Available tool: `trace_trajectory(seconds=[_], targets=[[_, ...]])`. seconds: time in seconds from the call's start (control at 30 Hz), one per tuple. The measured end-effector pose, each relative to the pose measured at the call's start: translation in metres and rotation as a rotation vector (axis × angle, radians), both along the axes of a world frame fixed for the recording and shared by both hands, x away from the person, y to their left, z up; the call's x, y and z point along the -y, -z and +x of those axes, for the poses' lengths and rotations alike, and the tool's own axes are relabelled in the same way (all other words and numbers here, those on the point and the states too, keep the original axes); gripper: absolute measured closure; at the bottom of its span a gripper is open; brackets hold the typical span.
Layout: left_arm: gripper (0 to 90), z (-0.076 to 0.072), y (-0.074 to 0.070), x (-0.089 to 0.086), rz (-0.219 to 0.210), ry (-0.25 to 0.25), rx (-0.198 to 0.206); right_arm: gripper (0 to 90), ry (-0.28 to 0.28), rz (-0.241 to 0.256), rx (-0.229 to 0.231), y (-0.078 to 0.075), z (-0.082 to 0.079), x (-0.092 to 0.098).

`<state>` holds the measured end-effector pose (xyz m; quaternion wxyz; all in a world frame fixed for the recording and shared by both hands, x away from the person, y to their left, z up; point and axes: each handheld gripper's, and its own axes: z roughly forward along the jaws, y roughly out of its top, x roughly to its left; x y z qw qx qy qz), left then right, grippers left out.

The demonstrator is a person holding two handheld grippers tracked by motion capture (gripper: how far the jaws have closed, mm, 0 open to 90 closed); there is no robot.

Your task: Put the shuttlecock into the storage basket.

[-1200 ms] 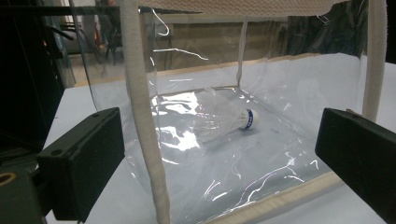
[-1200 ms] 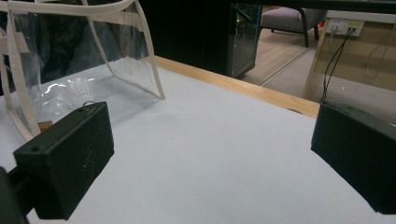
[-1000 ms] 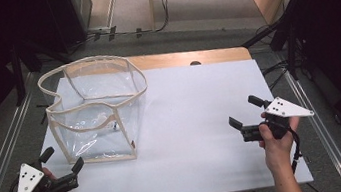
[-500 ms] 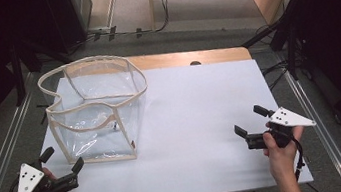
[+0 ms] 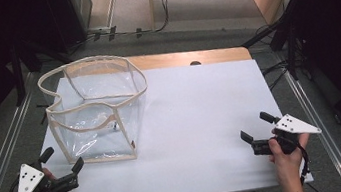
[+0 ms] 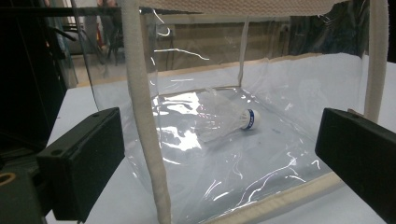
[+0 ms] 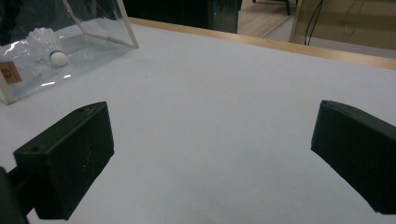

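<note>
A small orange label is seen on the near corner of the clear bag in the right gripper view, but its writing is too small to be read. A blue band is seen around the white tip of the shuttlecock in the left gripper view; no words can be read on it.

The clear bag is stood on the left part of the white table. It is shaped like a box, with cream cloth edges and a cream strap looped over its open top. The shuttlecock is laid on its side on the floor of the bag, near the middle. From the high view only a tiny dark speck is seen there. In the left gripper view the feathers and the round tip are seen through the clear wall. In the right gripper view the shuttlecock is seen far off at the top left, inside the bag.

The left tongs are held just in front of the bag, near its front left corner, and are pointed at it. They are spread wide, and nothing is pinched. The right tongs are held well apart from the bag, near the right front of the table. They are spread wide too, over bare table, with nothing between them.
</note>
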<state>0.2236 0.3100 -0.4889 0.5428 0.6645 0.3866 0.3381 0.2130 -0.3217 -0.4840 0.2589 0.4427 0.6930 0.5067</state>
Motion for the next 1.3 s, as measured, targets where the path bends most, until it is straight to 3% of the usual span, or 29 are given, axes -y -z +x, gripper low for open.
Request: trace_trajectory(seconds=[0.17,0.63,0.87,1.3], targets=[[2.1,0.000,0.000,0.000,0.000,0.001,0.000,0.0,0.008,0.015,-0.008,0.005,-0.005,0.006],[2.1,0.000,0.000,-0.001,-0.001,0.009,-0.001,0.0,0.017,-0.004,-0.030,0.016,-0.016,0.012],[2.2,0.001,0.000,-0.001,-0.002,0.015,-0.002,0.0,0.028,0.038,0.000,0.019,-0.024,0.027],[2.1,0.002,-0.001,-0.002,-0.007,0.020,-0.007,0.0,0.068,0.043,0.014,0.024,-0.030,0.043]])
